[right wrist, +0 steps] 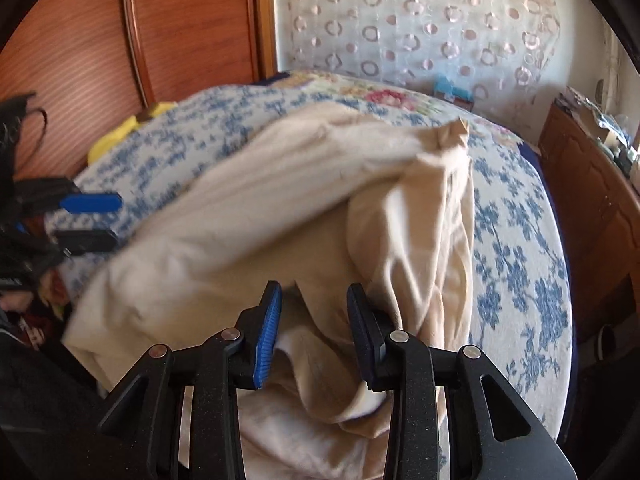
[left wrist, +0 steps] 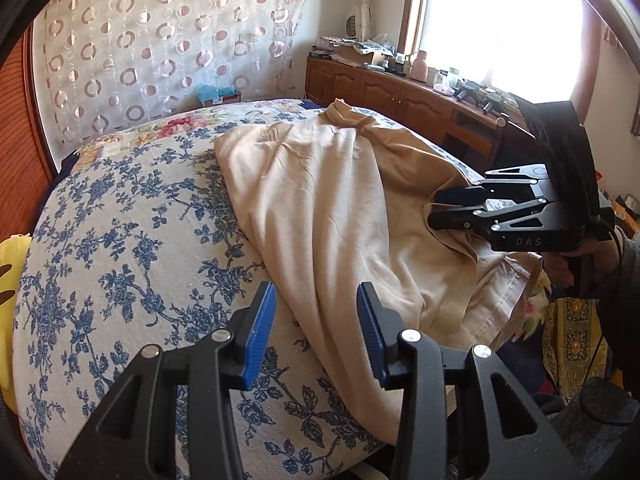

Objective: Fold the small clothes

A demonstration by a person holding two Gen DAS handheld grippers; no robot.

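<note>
A beige garment (left wrist: 320,200) lies rumpled on the bed's blue-flowered cover (left wrist: 140,240), one side folded over in a long ridge. My left gripper (left wrist: 316,292) hovers open at the garment's near edge, with only the cover and a strip of cloth beneath its blue pads. My right gripper (left wrist: 434,209), held by a hand (left wrist: 568,264), sits low over the garment's right side. In the right wrist view the right gripper (right wrist: 314,292) has its jaws apart over loose folds of the garment (right wrist: 280,200), and the pads do not press on them. The left gripper (right wrist: 100,220) shows at the far left.
A wooden cabinet (left wrist: 400,92) crowded with bottles and boxes runs under the bright window on the right. A wooden headboard (right wrist: 180,20) and a circle-patterned curtain (left wrist: 160,40) stand behind the bed. Something yellow (left wrist: 8,280) lies at the bed's left edge.
</note>
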